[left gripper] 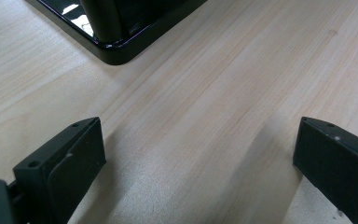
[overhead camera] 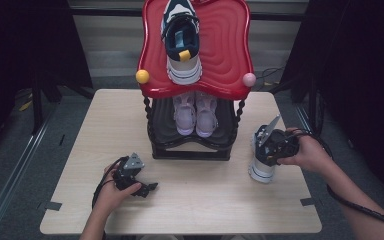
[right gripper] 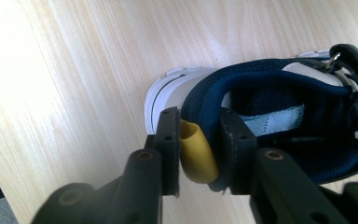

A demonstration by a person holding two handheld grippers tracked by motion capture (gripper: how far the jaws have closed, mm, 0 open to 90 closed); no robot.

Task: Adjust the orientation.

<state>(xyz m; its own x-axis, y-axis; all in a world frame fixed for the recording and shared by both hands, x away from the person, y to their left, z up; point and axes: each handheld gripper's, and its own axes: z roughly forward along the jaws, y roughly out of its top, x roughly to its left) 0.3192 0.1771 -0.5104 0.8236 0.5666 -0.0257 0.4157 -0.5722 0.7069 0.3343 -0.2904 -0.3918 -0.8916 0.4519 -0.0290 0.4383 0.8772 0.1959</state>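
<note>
A navy and white sneaker (overhead camera: 261, 169) stands on the wooden table (overhead camera: 205, 205) to the right of a shoe rack. My right gripper (overhead camera: 268, 151) is shut on the sneaker's heel (right gripper: 279, 93). One jaw is inside the collar, the other outside, and the yellow pull tab (right gripper: 196, 154) is pinched between them. The matching sneaker (overhead camera: 182, 40) sits on the rack's red top tray (overhead camera: 225, 45). My left gripper (overhead camera: 149, 188) rests low over the table at the front left. It (left gripper: 198, 126) is open, with bare wood between its jaws.
A pair of pink sneakers (overhead camera: 196, 112) stands on the rack's lower black shelf. The black base (overhead camera: 190, 152) of the rack has a corner (left gripper: 116, 46) just ahead of my left gripper. A yellow knob (overhead camera: 142, 76) and a pink knob (overhead camera: 249, 79) stick out at the tray's front corners.
</note>
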